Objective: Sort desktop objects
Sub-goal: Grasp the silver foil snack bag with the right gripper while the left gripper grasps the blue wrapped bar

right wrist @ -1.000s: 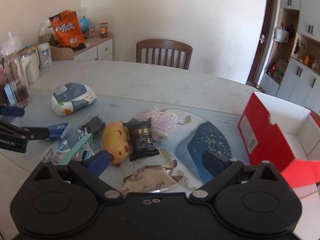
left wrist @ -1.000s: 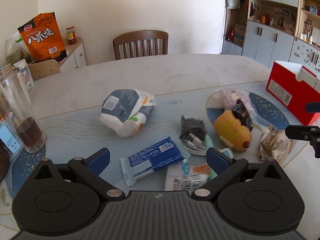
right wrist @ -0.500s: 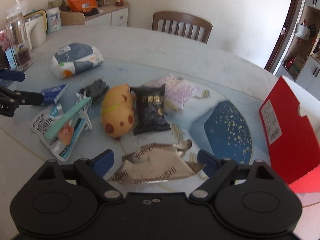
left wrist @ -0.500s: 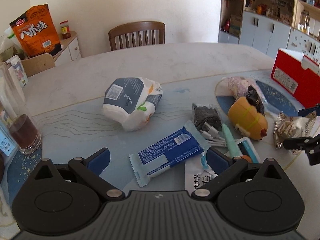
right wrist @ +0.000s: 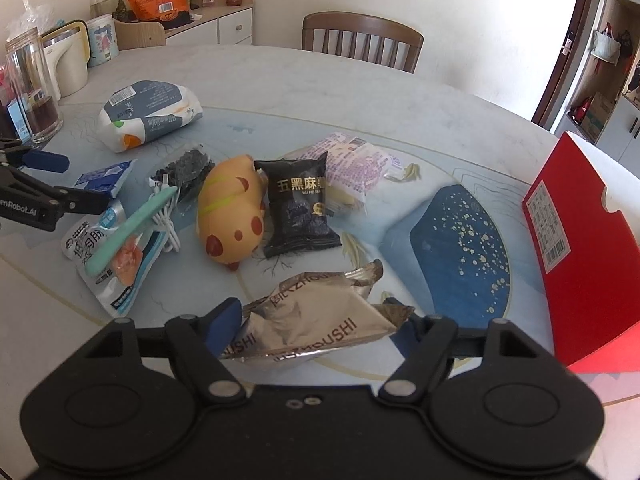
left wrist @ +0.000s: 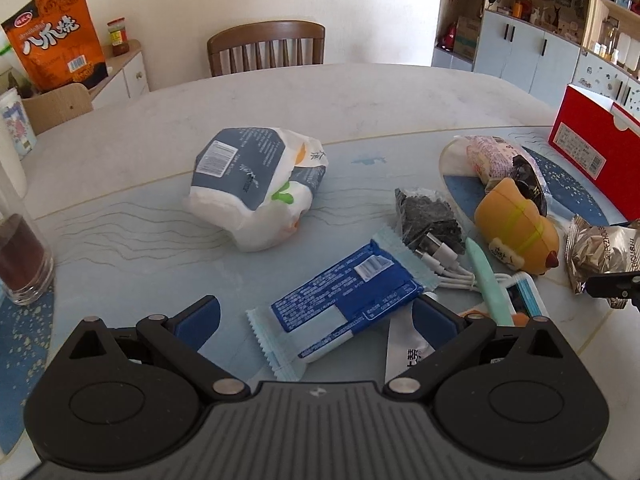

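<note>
Pale round table (left wrist: pixel 304 96), wooden chair (left wrist: pixel 266 46) behind, left hand-held gripper (left wrist: pixel 316 314) apart, right hand-held gripper (right wrist: pixel 320 326) closing around silver packet (right wrist: pixel 316 326).

The left gripper (left wrist: pixel 316 316) hovered low over the table (left wrist: pixel 280 96), jaws wide, with the blue snack packet (left wrist: pixel 340 300) lying between its blue pads (left wrist: pixel 198 316); neither pad touched it. Beyond the packet sat a white and grey bag (left wrist: pixel 256 188). To the right lay a white cable bundle (left wrist: pixel 448 268), a mint-green handle (left wrist: pixel 486 276), an orange plush toy (left wrist: pixel 516 232) and a silver foil pack (left wrist: pixel 600 252), with the right gripper (left wrist: pixel 616 284) at its near edge. A red box (left wrist: pixel 588 144) stood far right.
</note>
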